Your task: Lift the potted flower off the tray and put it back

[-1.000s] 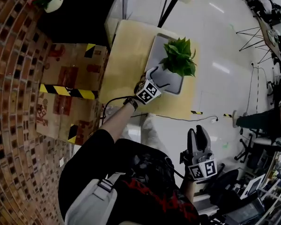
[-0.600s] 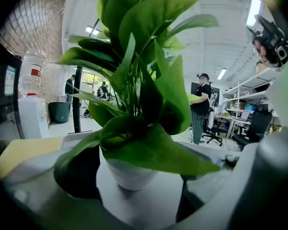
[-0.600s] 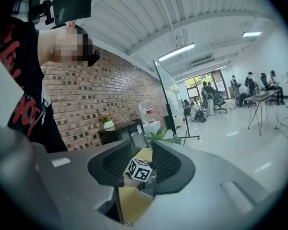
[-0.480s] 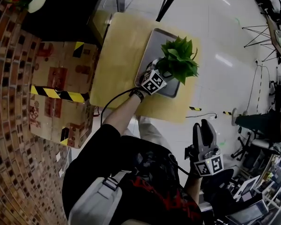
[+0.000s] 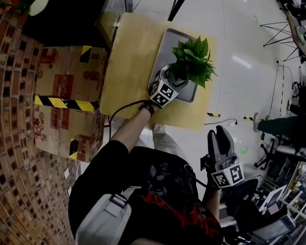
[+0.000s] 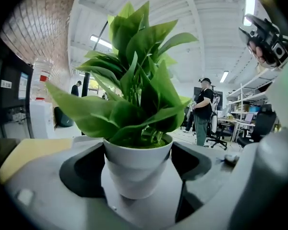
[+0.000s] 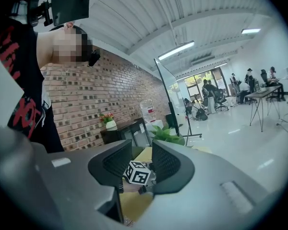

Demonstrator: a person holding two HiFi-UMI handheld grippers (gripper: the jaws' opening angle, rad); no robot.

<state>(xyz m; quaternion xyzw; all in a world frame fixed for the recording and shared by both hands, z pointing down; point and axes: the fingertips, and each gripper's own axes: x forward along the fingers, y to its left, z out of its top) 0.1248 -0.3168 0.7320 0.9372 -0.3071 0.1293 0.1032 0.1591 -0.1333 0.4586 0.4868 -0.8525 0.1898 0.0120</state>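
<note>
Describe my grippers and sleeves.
The left gripper and right gripper are grey with dark pads and a black-and-white marker cube each. Black cable on left; short black sleeve. Both are closing, the left around the pot, the right on nothing.

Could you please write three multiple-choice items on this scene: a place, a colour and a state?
1. Where is the potted flower? A on the cardboard boxes; B on the tray; C on the floor.
2. What colour is its pot? A red; B black; C white.
3. How does the pot stand? A upright; B on its side; C upside down.
Answers: 1 B, the head view shows it on the grey tray; 2 C, the left gripper view shows it white; 3 A, its rim is level and its leaves rise.
</note>
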